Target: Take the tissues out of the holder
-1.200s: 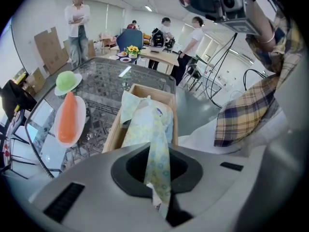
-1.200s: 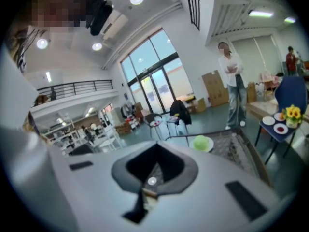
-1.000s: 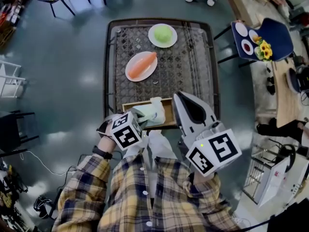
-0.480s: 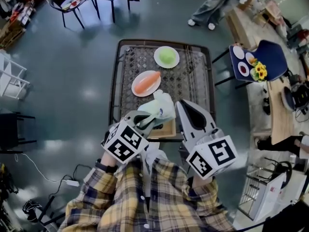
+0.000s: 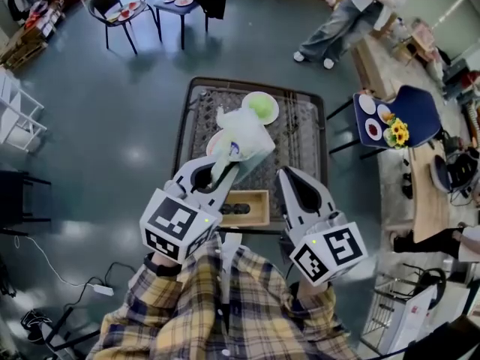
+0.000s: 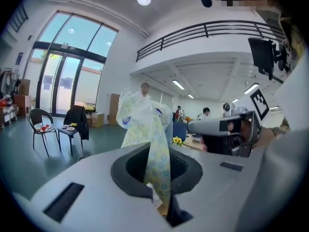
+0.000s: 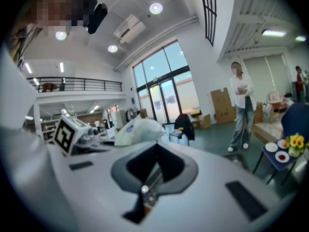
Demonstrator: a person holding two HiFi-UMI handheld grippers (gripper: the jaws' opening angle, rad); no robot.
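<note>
Tissue pack (image 5: 244, 135) higher, between left jaws

The held-up tissue pack (image 5: 244, 135) covers nearly all of a white plate (image 5: 213, 145) on the bench (image 5: 304, 145), and the near edge of the green plate (image 5: 265, 105). The left tongs (image 5: 223, 169) hide the left end of the wooden holder (image 5: 251, 208). A standing person (image 5: 352, 13) is cut off by the head view's top edge.
</note>
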